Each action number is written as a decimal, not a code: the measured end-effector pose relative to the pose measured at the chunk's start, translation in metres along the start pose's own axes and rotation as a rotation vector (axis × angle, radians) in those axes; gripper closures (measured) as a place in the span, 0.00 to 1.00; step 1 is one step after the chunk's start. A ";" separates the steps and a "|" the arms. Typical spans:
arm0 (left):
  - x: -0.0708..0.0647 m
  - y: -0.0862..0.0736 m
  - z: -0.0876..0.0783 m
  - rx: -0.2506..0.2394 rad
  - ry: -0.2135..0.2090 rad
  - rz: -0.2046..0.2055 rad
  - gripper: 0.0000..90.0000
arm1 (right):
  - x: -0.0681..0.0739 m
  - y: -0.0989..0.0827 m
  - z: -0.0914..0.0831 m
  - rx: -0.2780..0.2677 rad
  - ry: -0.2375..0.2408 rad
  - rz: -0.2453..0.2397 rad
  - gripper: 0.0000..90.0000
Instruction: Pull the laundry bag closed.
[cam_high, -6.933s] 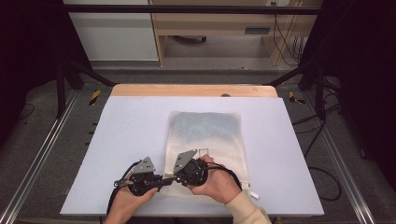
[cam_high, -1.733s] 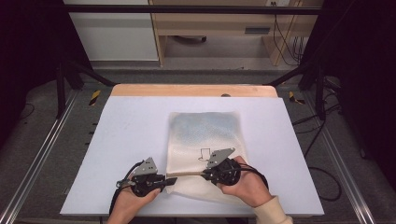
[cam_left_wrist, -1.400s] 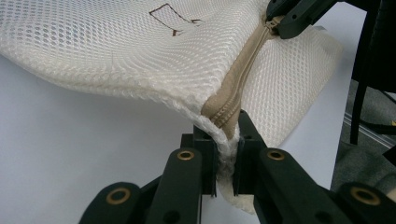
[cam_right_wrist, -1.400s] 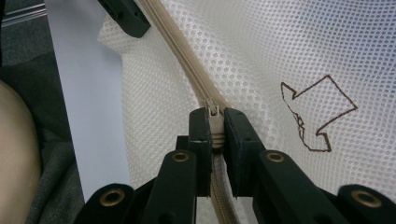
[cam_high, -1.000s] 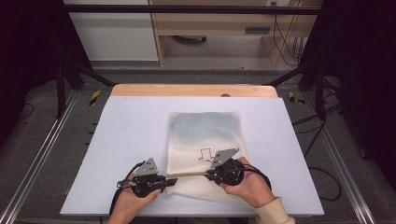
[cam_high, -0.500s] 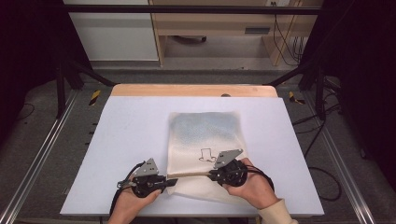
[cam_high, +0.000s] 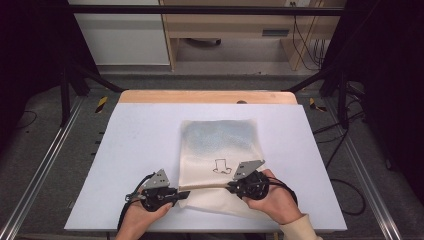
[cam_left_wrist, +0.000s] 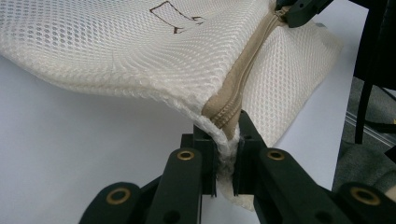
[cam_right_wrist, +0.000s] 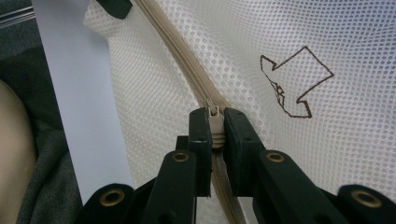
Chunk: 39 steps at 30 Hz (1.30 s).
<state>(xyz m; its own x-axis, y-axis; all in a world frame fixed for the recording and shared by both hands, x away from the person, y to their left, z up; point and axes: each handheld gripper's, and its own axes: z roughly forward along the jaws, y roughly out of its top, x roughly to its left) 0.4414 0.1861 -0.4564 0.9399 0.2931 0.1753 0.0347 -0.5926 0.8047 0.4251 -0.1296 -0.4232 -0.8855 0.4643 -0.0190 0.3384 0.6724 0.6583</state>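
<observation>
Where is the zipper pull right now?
In the right gripper view, the zipper pull is pinched in the right gripper, on the tan zipper of the mesh bag, beside the stitched arrow.

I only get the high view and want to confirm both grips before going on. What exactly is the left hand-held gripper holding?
Observer: The left hand-held gripper is shut on a corner of the mesh bag, right where the zipper ends.
Operator: And the right one?
Observer: The right hand-held gripper pinches the zipper slider between its jaws.
Operator: Any landmark nearby?
Observer: A brown stitched mark sits on the mesh just beside that slider.
</observation>
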 end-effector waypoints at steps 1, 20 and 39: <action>0.000 0.000 0.000 0.001 0.000 0.003 0.92 | 0.000 0.000 -0.001 -0.002 -0.001 0.002 0.91; -0.001 0.001 0.000 0.000 0.000 0.001 0.92 | -0.005 -0.011 -0.015 -0.017 -0.031 0.031 0.91; -0.005 0.006 0.011 -0.004 -0.011 -0.001 0.92 | -0.009 -0.020 -0.022 -0.020 -0.039 0.053 0.91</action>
<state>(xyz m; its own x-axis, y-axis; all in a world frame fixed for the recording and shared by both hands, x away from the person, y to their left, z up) 0.4406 0.1731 -0.4582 0.9436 0.2854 0.1678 0.0348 -0.5894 0.8071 0.4192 -0.1601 -0.4193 -0.8533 0.5213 -0.0121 0.3779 0.6343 0.6745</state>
